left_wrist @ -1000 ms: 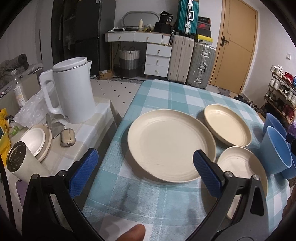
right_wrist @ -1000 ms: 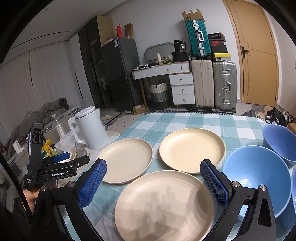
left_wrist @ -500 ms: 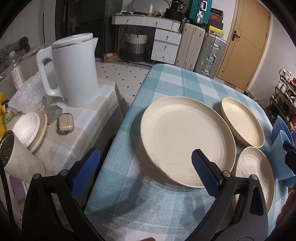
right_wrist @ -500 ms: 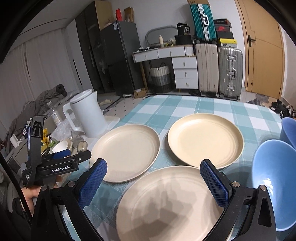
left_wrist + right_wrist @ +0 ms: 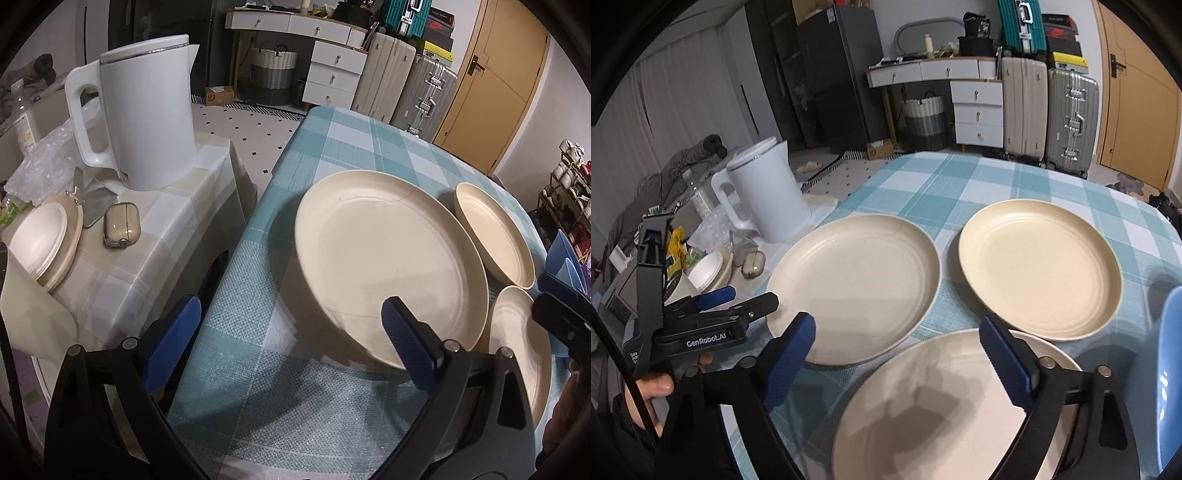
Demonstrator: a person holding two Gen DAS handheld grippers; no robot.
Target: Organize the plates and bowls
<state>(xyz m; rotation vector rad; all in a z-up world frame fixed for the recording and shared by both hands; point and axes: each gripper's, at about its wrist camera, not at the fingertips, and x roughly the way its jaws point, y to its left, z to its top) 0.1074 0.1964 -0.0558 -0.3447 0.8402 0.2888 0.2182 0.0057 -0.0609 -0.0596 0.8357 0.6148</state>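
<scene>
**Both grippers drop toward the plates; right jaws start to narrow**

Over the last second both tools have come lower and closer to the teal checked tablecloth (image 5: 960,184), so the plates fill more of each view. The right gripper (image 5: 897,354) has just been closing a little, though its blue pads are spread wide, with the near rim of the nearest cream round plate (image 5: 945,406) below and between them, untouched. The left gripper (image 5: 291,339) is also spread, its right pad just over the near edge of the large cream plate on the left (image 5: 388,266), pinching nothing. I judge a first pick-up for stacking is beginning.

A third, yellower cream plate (image 5: 1039,267) lies far right; blue bowls (image 5: 1167,369) sit at the right edge. All plates lie flat, separate, empty; the left one shows a hairline crack.
</scene>
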